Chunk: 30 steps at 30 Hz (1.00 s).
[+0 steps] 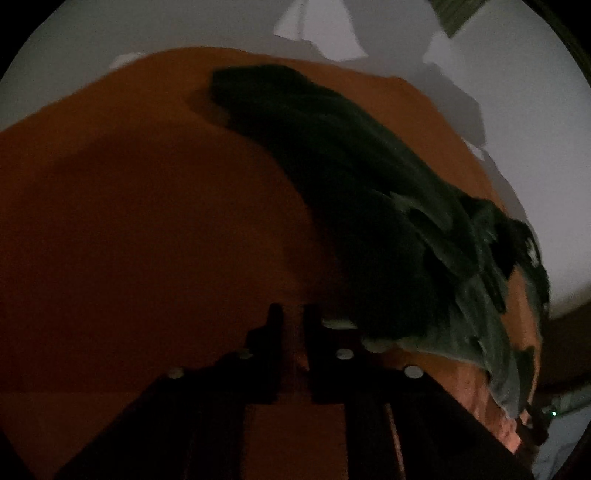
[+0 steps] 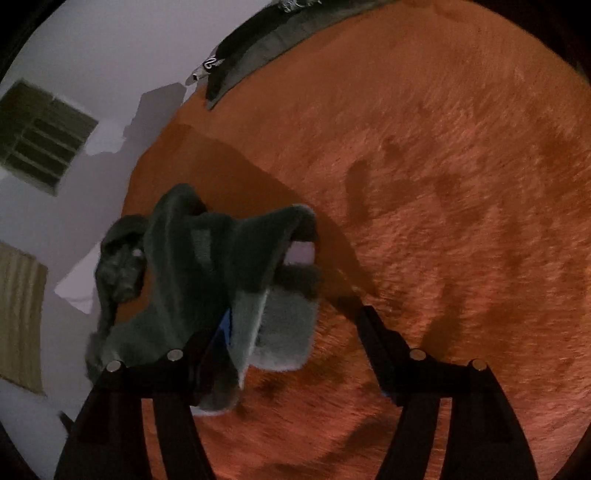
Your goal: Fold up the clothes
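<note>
Although the dark green garment [image 2: 207,266] is the piece to be folded, it lies in a loose, rumpled heap on the orange blanket [image 2: 443,184], with one sleeve-like end arched up and a paler inner face showing near its lower edge. From the left wrist view the same garment [image 1: 351,177] stretches in a long, dark band across the blanket [image 1: 129,203] toward the right edge, creased and bunched at its near end. No neat crease or squared stack shows, so I judge the fold as barely begun: the cloth has yet to be spread flat, and every fold is left to do. The right tool [image 2: 291,332] stands with its fingers wide apart, one finger against or over the near edge of the garment, the other over bare blanket, nothing pinched between them. The left tool [image 1: 293,314] has its fingers close together with only a narrow slit between; the gloom hides whether any cloth sits in that slit, though the garment's edge lies just beside its right finger. Another dark cloth [image 2: 258,33] lies at the blanket's far edge, well apart, before a pale wall [image 2: 92,55].
</note>
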Available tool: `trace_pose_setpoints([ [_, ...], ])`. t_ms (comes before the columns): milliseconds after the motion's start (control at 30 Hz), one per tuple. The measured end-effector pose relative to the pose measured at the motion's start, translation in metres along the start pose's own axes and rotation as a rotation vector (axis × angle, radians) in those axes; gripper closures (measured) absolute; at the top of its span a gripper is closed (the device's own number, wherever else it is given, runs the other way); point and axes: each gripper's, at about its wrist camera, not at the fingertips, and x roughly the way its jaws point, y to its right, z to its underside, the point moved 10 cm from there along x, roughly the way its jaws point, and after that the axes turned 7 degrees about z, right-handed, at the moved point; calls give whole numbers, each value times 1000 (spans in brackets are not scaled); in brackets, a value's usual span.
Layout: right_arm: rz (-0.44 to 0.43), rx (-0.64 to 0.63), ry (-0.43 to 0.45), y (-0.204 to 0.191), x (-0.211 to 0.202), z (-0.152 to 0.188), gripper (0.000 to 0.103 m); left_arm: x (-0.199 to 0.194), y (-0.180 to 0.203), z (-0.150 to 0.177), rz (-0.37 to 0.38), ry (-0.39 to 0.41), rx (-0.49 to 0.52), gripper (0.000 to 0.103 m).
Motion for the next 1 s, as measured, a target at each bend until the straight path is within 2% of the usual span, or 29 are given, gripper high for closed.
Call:
trace_pose_setpoints([
  [67, 38, -58, 28, 2, -1, 4, 34, 8, 14, -9, 2, 28, 46, 62],
  [133, 58, -116, 46, 3, -6, 7, 34, 14, 21, -13, 2, 23, 60, 55],
  [200, 73, -156, 68, 1, -10, 11, 35, 22, 27, -16, 25, 6, 54, 54],
  [267, 86, -169, 86, 3, -15, 13, 36, 29, 34, -16, 61, -18, 36, 46],
  [333, 96, -158, 102, 8, -21, 13, 36, 32, 35, -12, 95, -45, 9, 46],
  [500, 106, -142, 86, 14, -20, 23, 36, 23, 33, -8, 130, -34, -8, 44],
  [633, 125, -192, 84, 9, -13, 28, 37, 30, 40, -1, 238, -78, -81, 29],
  [733, 142, -190, 133, -4, 1, 14, 41, 34, 36, -3, 308, -84, -164, 27],
  [800, 136, -203, 126, -11, 14, 9, 55, 38, 33, -7, 324, -75, -202, 27],
  [833, 131, -217, 115, -16, 18, 9, 65, 37, 31, -6, 331, -73, -219, 27],
  [867, 126, -231, 104, -21, 23, 8, 81, 37, 31, -5, 336, -75, -228, 27],
  [900, 122, -245, 95, -26, 27, 7, 89, 39, 33, -4, 331, -81, -225, 27],
  [1000, 176, -290, 149, -36, 17, -4, 95, 43, 40, -2, 279, -104, -159, 24],
])
